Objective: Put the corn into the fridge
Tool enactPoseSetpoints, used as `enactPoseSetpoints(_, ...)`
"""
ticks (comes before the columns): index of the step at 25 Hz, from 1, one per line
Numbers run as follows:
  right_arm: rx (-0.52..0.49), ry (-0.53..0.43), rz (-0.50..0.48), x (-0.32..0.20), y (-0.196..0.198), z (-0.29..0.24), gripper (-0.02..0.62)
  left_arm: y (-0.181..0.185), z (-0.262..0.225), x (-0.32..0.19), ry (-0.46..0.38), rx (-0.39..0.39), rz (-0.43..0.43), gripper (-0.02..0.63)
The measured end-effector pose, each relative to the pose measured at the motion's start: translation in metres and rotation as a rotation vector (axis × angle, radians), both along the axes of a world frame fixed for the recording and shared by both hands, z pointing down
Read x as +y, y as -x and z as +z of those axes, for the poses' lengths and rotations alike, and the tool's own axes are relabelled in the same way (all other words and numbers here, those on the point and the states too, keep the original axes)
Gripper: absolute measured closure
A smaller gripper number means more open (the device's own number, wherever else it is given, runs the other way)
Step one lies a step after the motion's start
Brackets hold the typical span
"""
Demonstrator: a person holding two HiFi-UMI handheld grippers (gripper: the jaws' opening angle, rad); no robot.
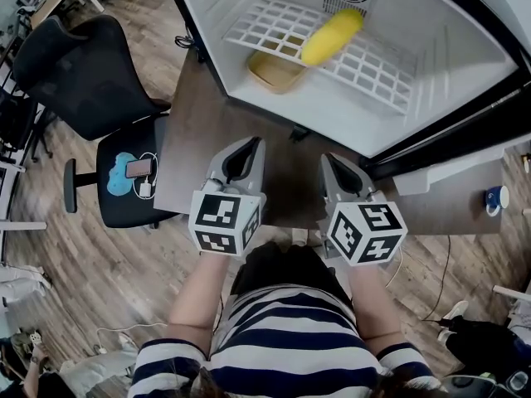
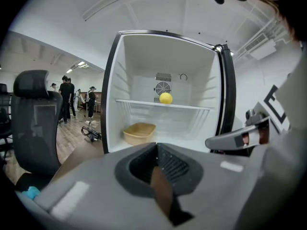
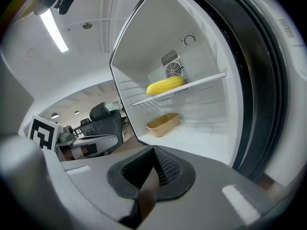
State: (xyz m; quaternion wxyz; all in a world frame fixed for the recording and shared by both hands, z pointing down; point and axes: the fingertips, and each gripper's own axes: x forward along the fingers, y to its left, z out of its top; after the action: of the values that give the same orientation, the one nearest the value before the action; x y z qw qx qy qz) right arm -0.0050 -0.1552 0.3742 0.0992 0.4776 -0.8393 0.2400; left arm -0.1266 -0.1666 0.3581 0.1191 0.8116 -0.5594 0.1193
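The yellow corn (image 1: 332,36) lies on the white wire shelf (image 1: 377,73) inside the open fridge (image 1: 431,98); it also shows as the corn (image 2: 166,98) end-on and the corn (image 3: 164,86) lengthwise. Both grippers are held low in front of the person, well short of the fridge. My left gripper (image 1: 251,146) (image 2: 156,150) is shut with nothing between its jaws. My right gripper (image 1: 330,160) (image 3: 153,152) is shut and empty too. The two point toward the fridge opening, side by side.
A tan tray (image 1: 276,73) (image 2: 139,132) (image 3: 163,123) sits on the fridge floor under the shelf. A black office chair (image 1: 91,81) with a phone (image 1: 137,169) on its seat stands at the left. A blue cup (image 1: 495,198) is at far right. People (image 2: 67,97) stand far off.
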Motion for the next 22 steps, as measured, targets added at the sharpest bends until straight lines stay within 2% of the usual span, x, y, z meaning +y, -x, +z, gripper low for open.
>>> enactPoseSetpoints(11,0.022,-0.013,0.01,0.001,-0.002,0.002,0.603,0.007,0.014,0.017,0.046,0.009,-0.025,0.606)
enactPoseSetpoints(22,0.017,-0.011,0.02,0.002,-0.005,0.002,0.603,0.008,0.015,0.02,0.053,0.02,-0.036,0.606)
